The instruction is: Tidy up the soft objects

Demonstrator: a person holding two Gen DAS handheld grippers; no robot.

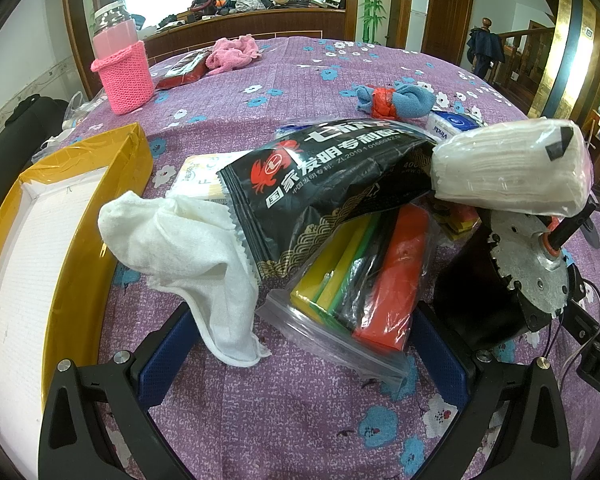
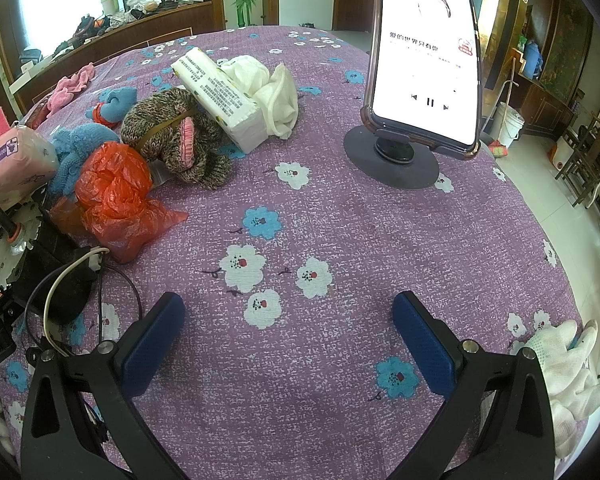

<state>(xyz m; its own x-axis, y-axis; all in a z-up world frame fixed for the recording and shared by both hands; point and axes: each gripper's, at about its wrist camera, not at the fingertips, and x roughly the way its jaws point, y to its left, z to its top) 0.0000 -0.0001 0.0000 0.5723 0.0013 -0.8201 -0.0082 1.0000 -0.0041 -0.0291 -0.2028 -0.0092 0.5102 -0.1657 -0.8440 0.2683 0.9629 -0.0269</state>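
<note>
My left gripper [image 1: 300, 344] is open, its blue pads either side of a white cloth [image 1: 188, 248] and a clear zip bag of coloured sponges [image 1: 364, 280]. A black crab-print pouch [image 1: 324, 184] lies on them. A wrapped pack of cotton pads [image 1: 512, 168] rests on a motor at right. A yellow box [image 1: 60, 240] stands at left. My right gripper [image 2: 288, 336] is open and empty over bare tablecloth. Ahead at left lie an orange plastic bag [image 2: 116, 192], a brown knit hat [image 2: 176, 136], a tissue pack [image 2: 220, 96], a white cloth [image 2: 268, 84] and blue knitwear [image 2: 76, 152].
A phone on a round stand [image 2: 424, 80] is at the right gripper's far right. A bottle in a pink knit sleeve [image 1: 120, 64], a pink cloth [image 1: 232, 54] and a blue roll with orange band [image 1: 396, 100] sit further back. A motor with wires [image 2: 28, 256] lies left.
</note>
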